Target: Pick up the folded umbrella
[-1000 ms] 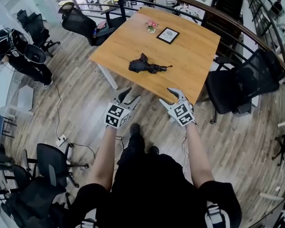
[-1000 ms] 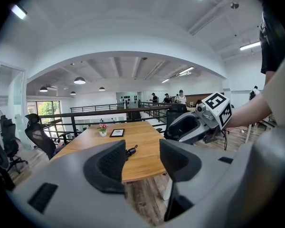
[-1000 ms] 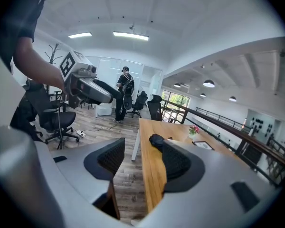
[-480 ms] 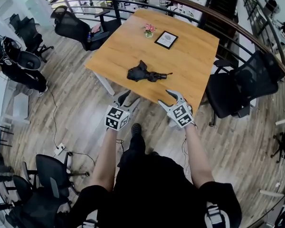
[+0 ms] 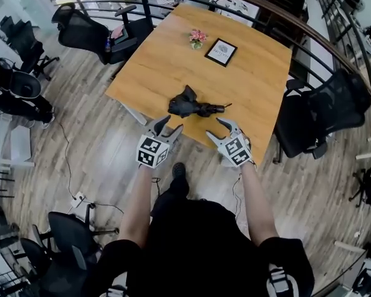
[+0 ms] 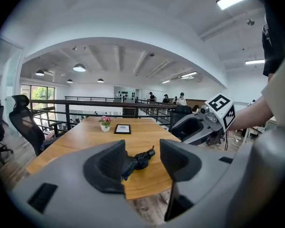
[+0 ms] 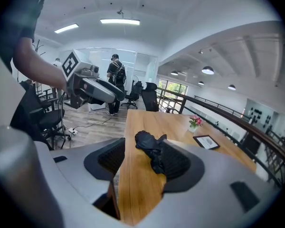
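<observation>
A black office chair stands at the table's far left corner, with bare plank floor open below it along the left edge. The left gripper hovers just short of the wooden table's near edge, jaws apart and nothing between the pads. Its own view shows the folded umbrella through the gap, further off. The umbrella lies flat on the tabletop close to that near edge, between the lines of the two grippers. Its bunched fabric is toward the left and its slim end points right, with clear wood all round it. Beyond it, well apart, sit a small flower pot and a framed card. The right gripper is about at the near edge, though from above it is hard to say whether its tips are over the board. Its jaws also stand open and empty. Another black chair crowds the table's right side, and a curved railing closes off the far side.
</observation>
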### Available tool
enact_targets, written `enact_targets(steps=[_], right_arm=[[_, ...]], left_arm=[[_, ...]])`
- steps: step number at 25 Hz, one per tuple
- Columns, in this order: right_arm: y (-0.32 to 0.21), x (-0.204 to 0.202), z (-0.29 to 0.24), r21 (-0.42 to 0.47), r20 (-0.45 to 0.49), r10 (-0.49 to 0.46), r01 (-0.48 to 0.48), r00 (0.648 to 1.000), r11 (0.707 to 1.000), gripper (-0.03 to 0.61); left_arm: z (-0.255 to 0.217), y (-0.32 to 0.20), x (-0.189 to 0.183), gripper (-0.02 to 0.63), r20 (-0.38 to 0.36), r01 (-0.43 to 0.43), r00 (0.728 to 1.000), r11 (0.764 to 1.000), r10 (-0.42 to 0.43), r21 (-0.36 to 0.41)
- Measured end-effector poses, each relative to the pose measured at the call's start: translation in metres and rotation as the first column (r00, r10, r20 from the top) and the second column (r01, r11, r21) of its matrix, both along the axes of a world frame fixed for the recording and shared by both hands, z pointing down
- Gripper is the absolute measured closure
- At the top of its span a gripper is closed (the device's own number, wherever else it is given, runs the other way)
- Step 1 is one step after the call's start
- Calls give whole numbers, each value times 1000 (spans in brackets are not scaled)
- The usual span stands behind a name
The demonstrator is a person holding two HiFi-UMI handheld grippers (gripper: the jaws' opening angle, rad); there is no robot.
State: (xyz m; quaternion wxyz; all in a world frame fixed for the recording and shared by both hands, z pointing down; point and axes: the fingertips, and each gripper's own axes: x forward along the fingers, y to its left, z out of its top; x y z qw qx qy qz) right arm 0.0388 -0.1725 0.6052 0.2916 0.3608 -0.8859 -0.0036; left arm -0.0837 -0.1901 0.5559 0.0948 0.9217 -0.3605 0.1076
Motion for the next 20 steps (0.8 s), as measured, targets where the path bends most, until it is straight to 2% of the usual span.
enact_targets(steps=[9, 13, 20], right_arm=[[-57, -17, 22, -68, -6, 46, -46, 999, 997, 321], [-75, -30, 30, -84, -26, 43, -45, 999, 995, 319], [-92, -39, 41, -105, -31, 92, -94, 995, 990, 319]], left_arm=[[26, -58, -14, 387, -10, -53, 999, 996, 53, -65], [36, -74, -17, 385, -2, -92, 996, 993, 92, -79], [47, -95, -28, 373, 6, -142, 990, 984, 143, -104]])
